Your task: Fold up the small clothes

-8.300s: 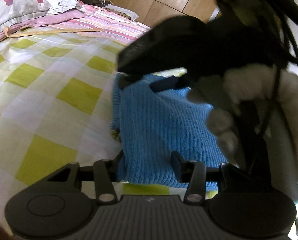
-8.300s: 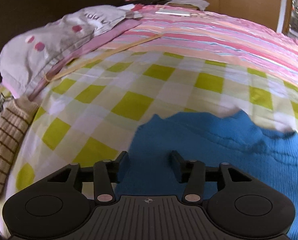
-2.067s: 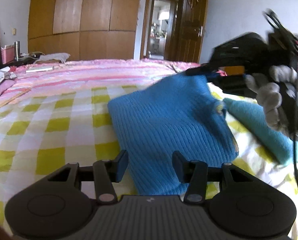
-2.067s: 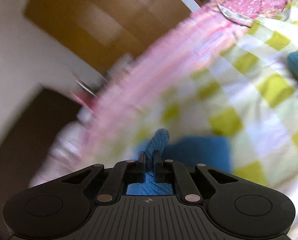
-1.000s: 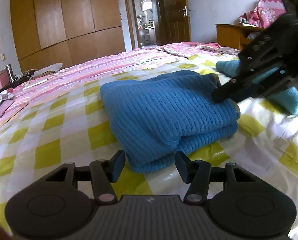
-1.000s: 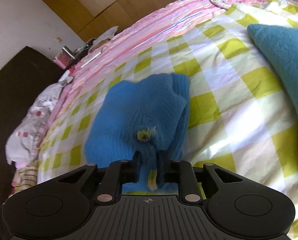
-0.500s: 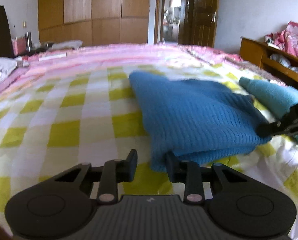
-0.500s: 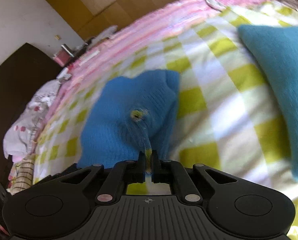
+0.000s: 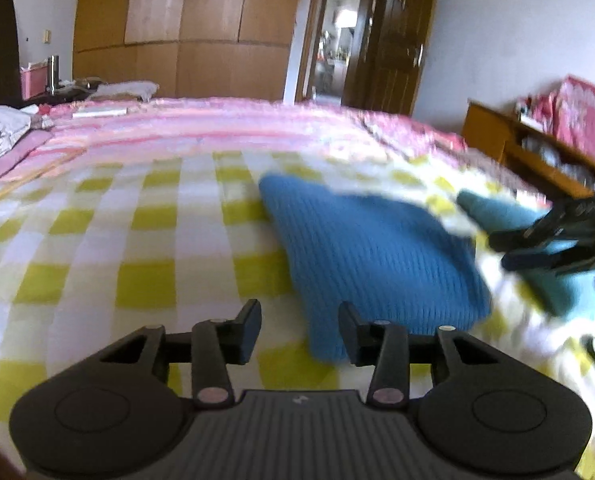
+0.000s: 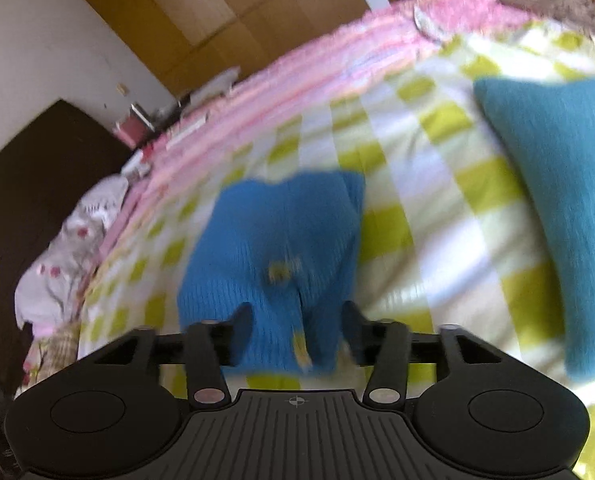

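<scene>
So this is a bedroom: wooden wardrobe (image 9: 201, 36) along the far wall, an open door (image 9: 333, 40) to the right of it, and a big bed covered with a yellow-and-white checked sheet (image 9: 109, 248), with a pink striped blanket (image 9: 217, 124) further back.

The blue knit sweater (image 9: 373, 252) sits folded into a compact rectangle on the checked sheet, a bit right of center in the left wrist view. In the right wrist view the same sweater (image 10: 281, 240) lies directly ahead, and you can see a small yellowish mark on top, though it's blurry.

Left gripper (image 9: 299, 330) has its fingers spread wide with nothing between them; the near corner of the sweater is just in front of its right finger. Right gripper (image 10: 297, 330) is also spread apart, the near edge of the sweater lying between its fingers, and neither finger is pressed against the knit. From the left wrist view the right gripper (image 9: 537, 244) pokes in from the right edge, just beside the sweater.

There's a teal garment (image 10: 557, 192) lying off to the right, apart from the sweater, and a grey-white pillow (image 10: 69, 240) at the far left.
</scene>
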Motion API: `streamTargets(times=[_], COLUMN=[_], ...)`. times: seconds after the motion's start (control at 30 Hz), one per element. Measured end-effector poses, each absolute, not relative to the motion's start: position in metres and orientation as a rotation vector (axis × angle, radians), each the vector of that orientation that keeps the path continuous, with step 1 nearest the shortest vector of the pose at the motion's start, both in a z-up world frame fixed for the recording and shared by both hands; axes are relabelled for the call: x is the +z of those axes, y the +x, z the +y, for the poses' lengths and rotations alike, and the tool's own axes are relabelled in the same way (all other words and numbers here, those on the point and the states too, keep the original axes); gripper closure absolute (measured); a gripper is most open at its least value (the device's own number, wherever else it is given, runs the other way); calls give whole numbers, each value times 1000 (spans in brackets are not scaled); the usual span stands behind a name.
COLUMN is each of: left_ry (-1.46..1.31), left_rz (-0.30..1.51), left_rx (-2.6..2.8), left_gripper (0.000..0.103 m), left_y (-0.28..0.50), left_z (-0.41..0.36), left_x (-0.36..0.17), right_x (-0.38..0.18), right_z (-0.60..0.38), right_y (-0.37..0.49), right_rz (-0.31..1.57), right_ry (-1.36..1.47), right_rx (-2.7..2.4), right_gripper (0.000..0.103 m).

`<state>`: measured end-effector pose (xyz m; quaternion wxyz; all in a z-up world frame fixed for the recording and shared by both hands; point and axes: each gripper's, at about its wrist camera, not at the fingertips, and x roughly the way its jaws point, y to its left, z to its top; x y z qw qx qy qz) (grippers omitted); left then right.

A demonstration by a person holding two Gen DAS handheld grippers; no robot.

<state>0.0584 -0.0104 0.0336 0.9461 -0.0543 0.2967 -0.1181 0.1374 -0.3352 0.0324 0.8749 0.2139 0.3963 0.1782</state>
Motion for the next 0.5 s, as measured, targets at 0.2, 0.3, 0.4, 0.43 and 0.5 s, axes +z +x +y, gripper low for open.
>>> streamTargets(times=[0.2, 0.3, 0.4, 0.43, 0.5], left_ry=[-179, -207, -234, -250, -296], left_rz=[580, 629, 659, 667, 680], left_rx=[-267, -261, -258, -259, -272], left_gripper=[44, 42, 32, 31, 30], left_y=[109, 133, 143, 145, 147], left_z=[-24, -30, -30, -29, -25], left_x=[30, 15, 3, 0, -4], right_x=[16, 3, -10, -15, -19], right_z=[-317, -312, -306, -306, -306], right_y=[187, 204, 213, 214, 215], right_rz=[826, 844, 886, 897, 904], right_ry=[461, 451, 439, 453, 475], right_rx=[333, 335, 333, 349, 364], right_gripper=[44, 40, 40, 40, 38])
